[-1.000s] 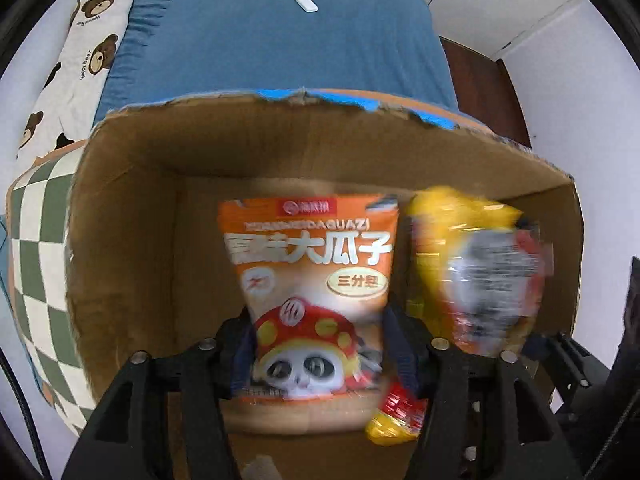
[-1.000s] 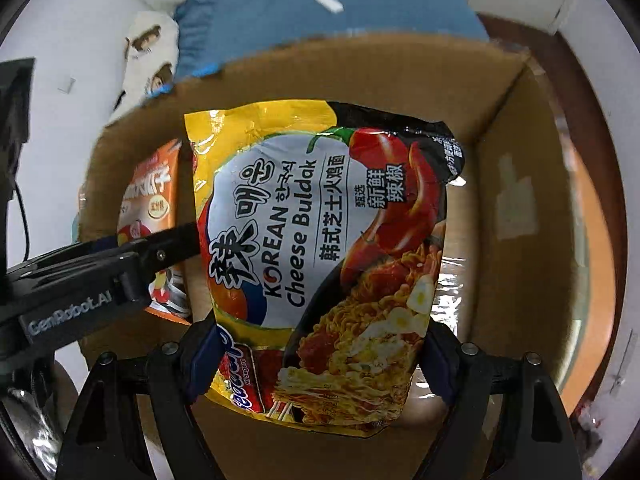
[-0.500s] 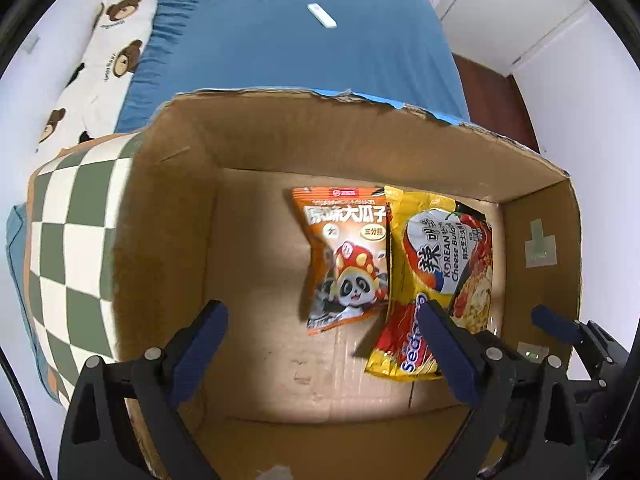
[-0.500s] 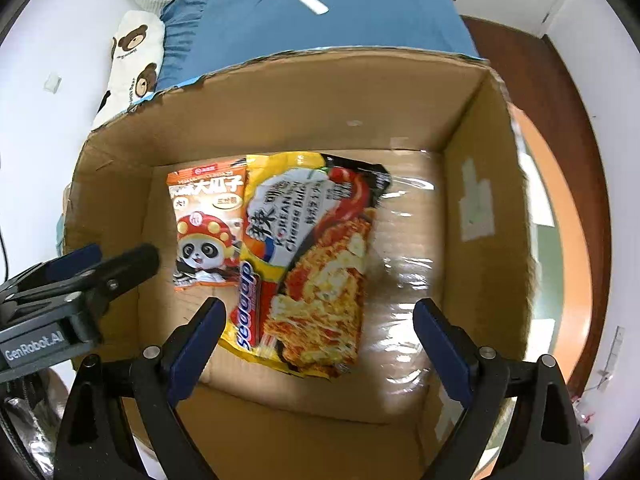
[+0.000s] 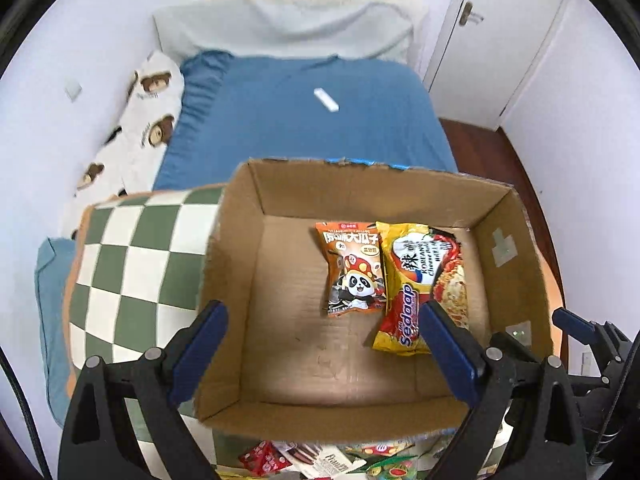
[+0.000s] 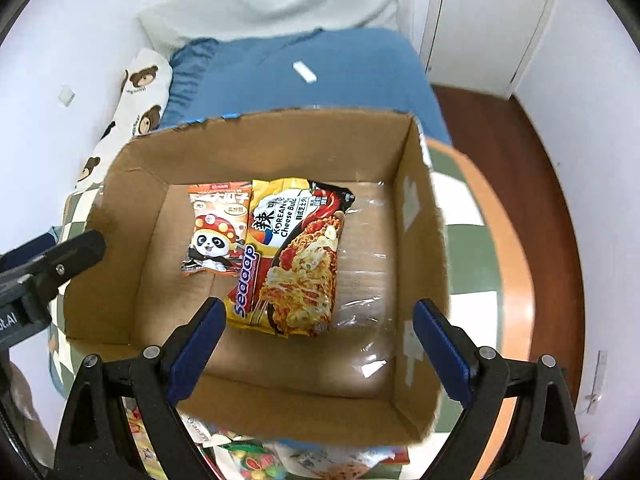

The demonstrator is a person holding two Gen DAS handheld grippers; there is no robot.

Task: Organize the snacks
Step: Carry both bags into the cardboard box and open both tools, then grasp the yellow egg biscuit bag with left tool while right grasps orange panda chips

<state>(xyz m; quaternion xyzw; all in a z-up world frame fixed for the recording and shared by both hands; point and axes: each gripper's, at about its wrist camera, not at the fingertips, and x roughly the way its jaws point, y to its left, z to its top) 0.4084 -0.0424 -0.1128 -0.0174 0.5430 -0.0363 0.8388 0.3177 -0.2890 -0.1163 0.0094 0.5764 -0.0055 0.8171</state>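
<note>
An orange panda snack bag [image 5: 354, 270] and a yellow Korean cheese noodle pack [image 5: 422, 286] lie flat side by side on the floor of an open cardboard box [image 5: 236, 272]. They also show in the right wrist view, the bag [image 6: 216, 230] left of the pack [image 6: 294, 256]. My left gripper [image 5: 320, 344] is open and empty, raised above the box's near side. My right gripper [image 6: 318, 340] is open and empty, also above the near side of the box [image 6: 420, 248]. The left gripper's arm [image 6: 44, 264] shows at the left edge.
The box sits on a green-and-white checkered table [image 5: 132, 272] with an orange rim [image 6: 516, 280]. More snack packets [image 5: 280, 458] lie below the box's near wall [image 6: 248, 456]. A blue bed [image 5: 308, 120] with a white remote [image 5: 326, 100] lies behind.
Both grippers opened and let go of the orange bag and the noodle pack, which now lie in the box. Both grippers have pulled up and back from the box.
</note>
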